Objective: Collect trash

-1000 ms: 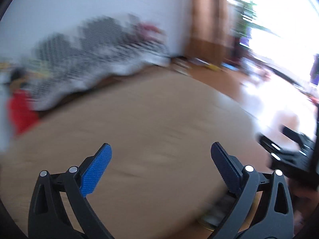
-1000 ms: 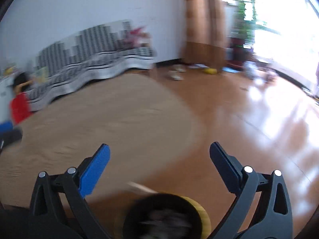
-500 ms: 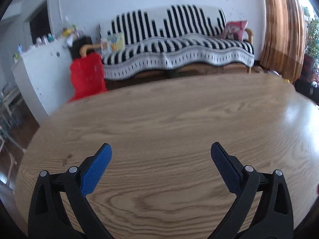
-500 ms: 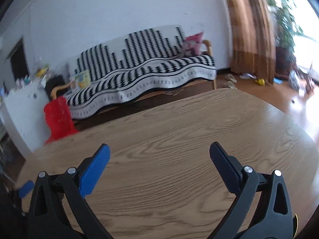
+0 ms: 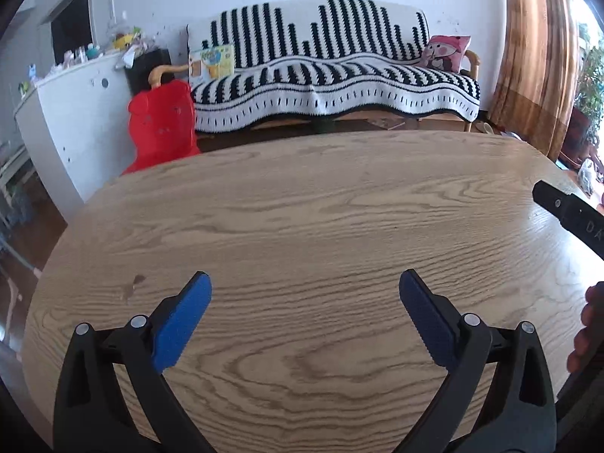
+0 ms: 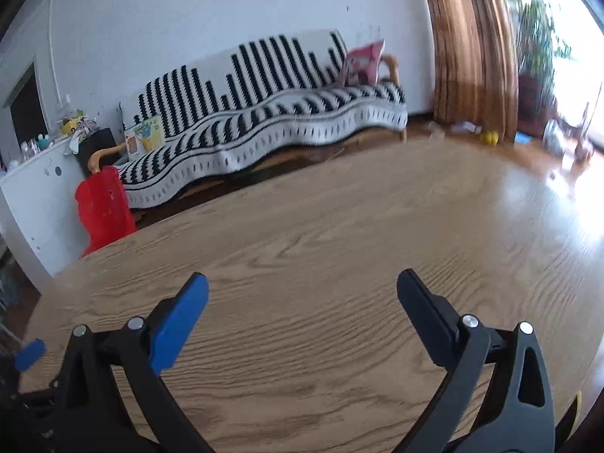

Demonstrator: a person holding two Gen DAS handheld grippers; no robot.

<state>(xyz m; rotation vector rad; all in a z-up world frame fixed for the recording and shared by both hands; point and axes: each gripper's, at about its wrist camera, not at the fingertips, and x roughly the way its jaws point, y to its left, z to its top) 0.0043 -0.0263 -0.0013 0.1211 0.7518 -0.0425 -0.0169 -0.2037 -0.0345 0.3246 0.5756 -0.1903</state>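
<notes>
Left wrist view first: my left gripper [image 5: 305, 290] has its jaws spread wide with nothing between them, hovering low over the wooden table [image 5: 302, 204]. Same story on the other side, my right gripper [image 6: 302, 288] is wide apart and empty too. Off at the right edge of the left view I can see a bit of the right tool's black body and a hand [image 5: 589, 324] holding it, so the two are pretty close together.

Thing is, there's no trash anywhere on the tabletop in either view. Just bare wood grain and one small dark mark [image 5: 137, 279] near the left side, which looks more like a stain than a scrap, can't really tell. There's a sliver of yellow [image 6: 578, 402] at the bottom right corner of the right view, could be a bin rim but too little shows to say.

So the risks as I see them: I go pecking at that stain and scrape the table, or I swing both tools around hunting and knock them into each other.

Further back is a red plastic thing [image 5: 162, 120], a white cabinet [image 5: 71, 113] with clutter on top, and a striped sofa [image 5: 332, 87]. The floor by the curtain [image 6: 472, 45] has some loose bits, too blurry to call trash.
</notes>
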